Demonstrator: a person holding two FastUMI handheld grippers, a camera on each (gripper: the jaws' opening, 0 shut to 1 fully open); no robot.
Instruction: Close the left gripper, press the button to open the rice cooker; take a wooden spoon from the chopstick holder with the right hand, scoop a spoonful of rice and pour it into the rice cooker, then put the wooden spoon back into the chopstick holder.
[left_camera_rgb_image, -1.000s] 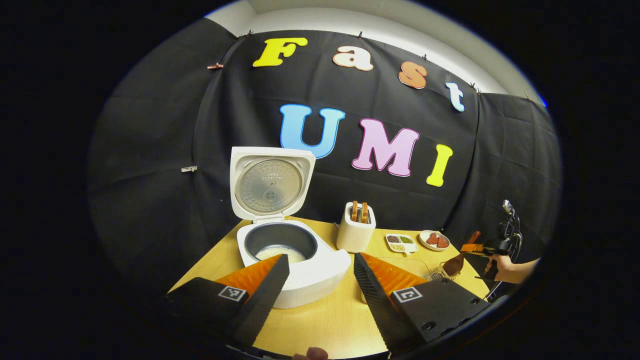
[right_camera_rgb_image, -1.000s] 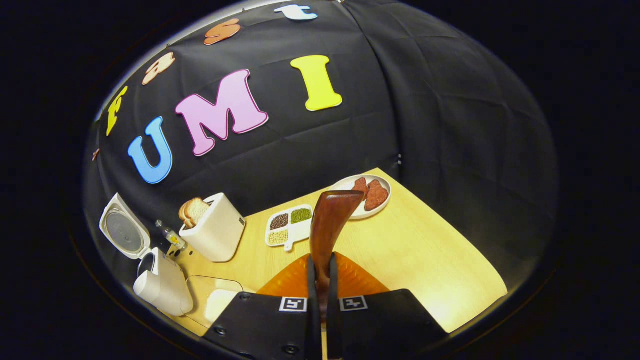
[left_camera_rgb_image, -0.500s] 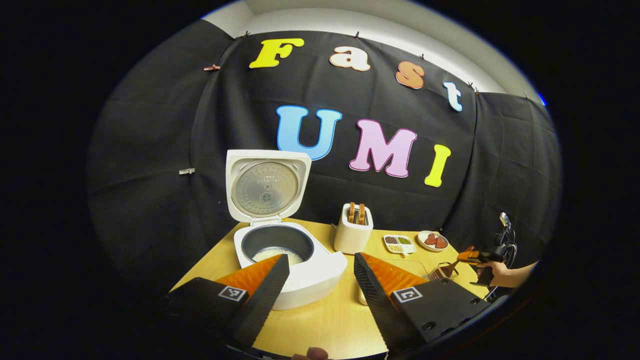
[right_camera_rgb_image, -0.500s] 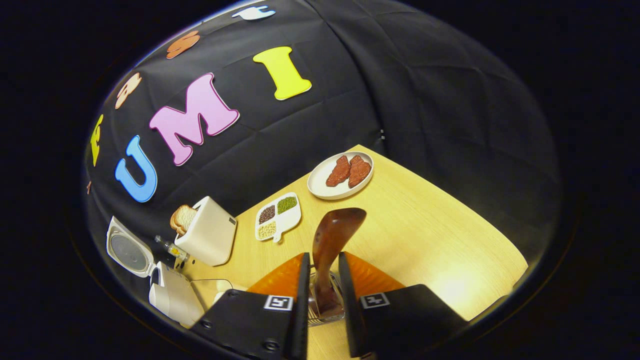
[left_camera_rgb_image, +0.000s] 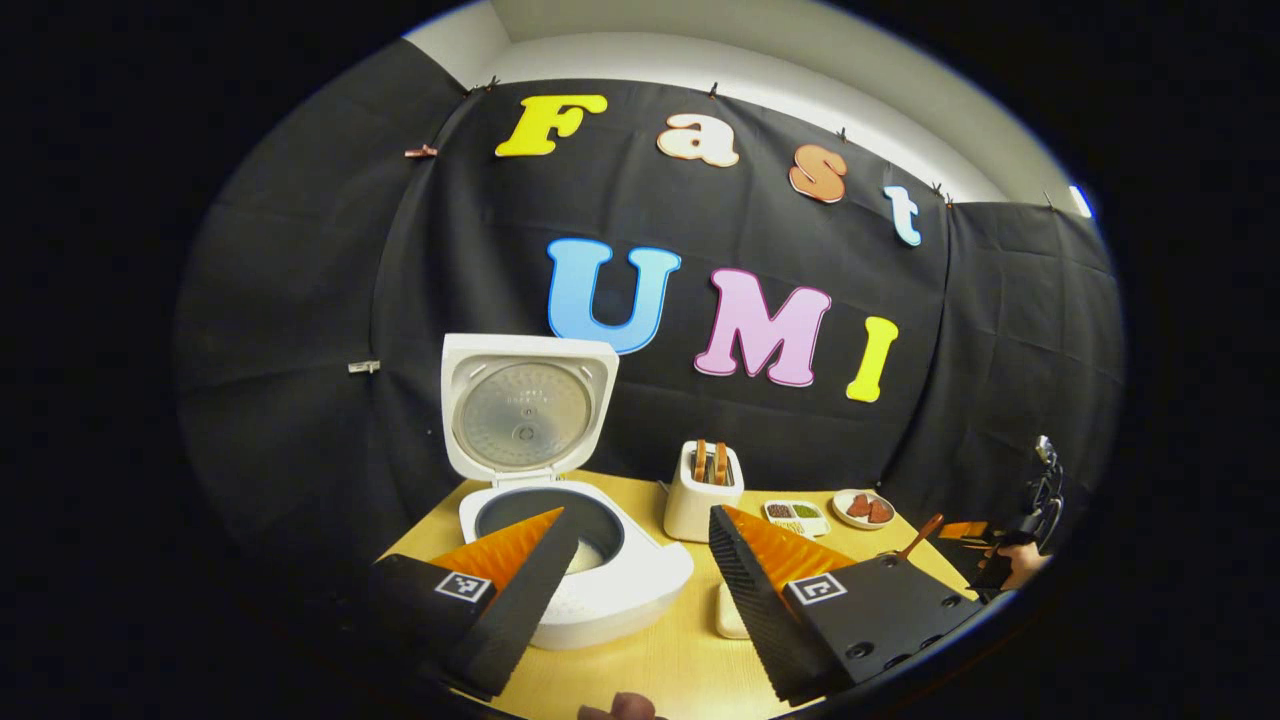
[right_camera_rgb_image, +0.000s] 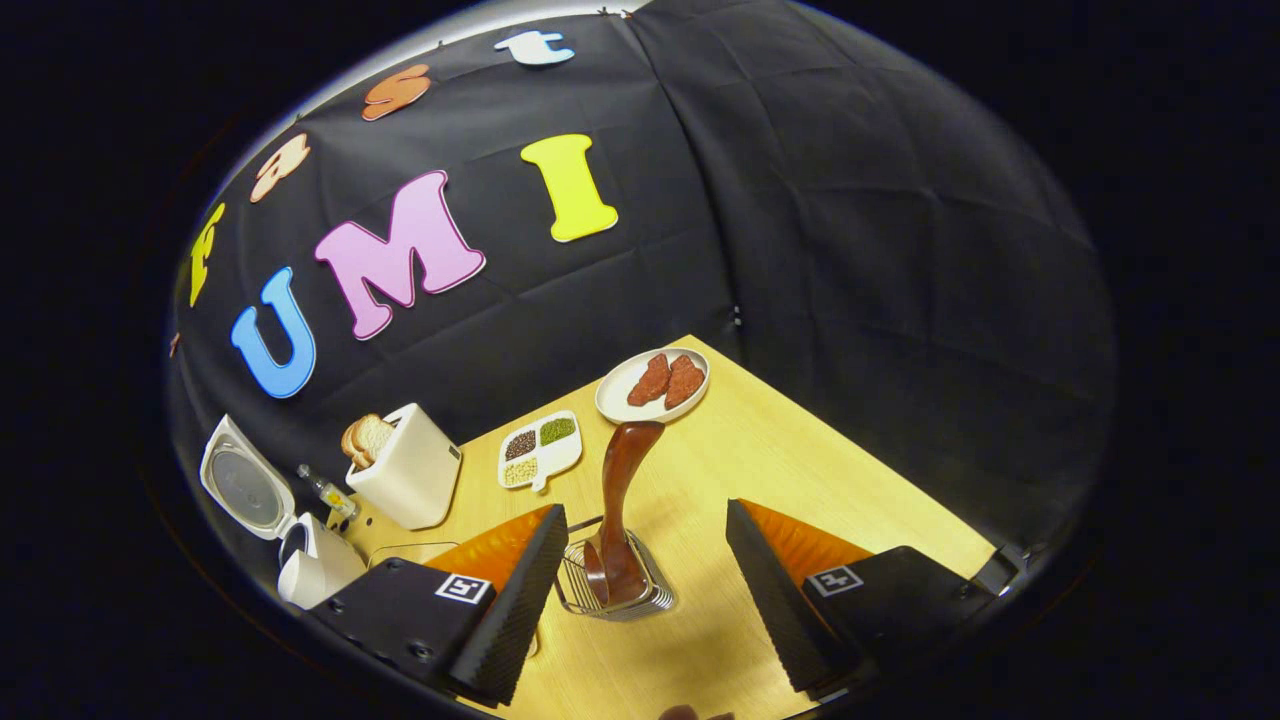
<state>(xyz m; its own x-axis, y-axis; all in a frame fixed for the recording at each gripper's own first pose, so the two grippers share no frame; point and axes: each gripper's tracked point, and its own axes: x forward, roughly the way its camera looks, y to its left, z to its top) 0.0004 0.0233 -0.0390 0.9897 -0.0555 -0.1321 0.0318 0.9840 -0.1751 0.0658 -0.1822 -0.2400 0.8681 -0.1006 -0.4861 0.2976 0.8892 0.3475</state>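
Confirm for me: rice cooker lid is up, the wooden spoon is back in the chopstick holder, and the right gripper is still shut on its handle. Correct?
Not quite. The right gripper is open, its fingers spread clear of the wooden spoon, as the right gripper view shows. The rest holds: the spoon stands in the chopstick holder, and the rice cooker has its lid up.

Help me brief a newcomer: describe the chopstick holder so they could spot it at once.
On the wooden table, look in front of the white toaster and the divided dish. The chopstick holder is a small wire basket with a dark wooden spoon standing in it, the only metal mesh thing there.
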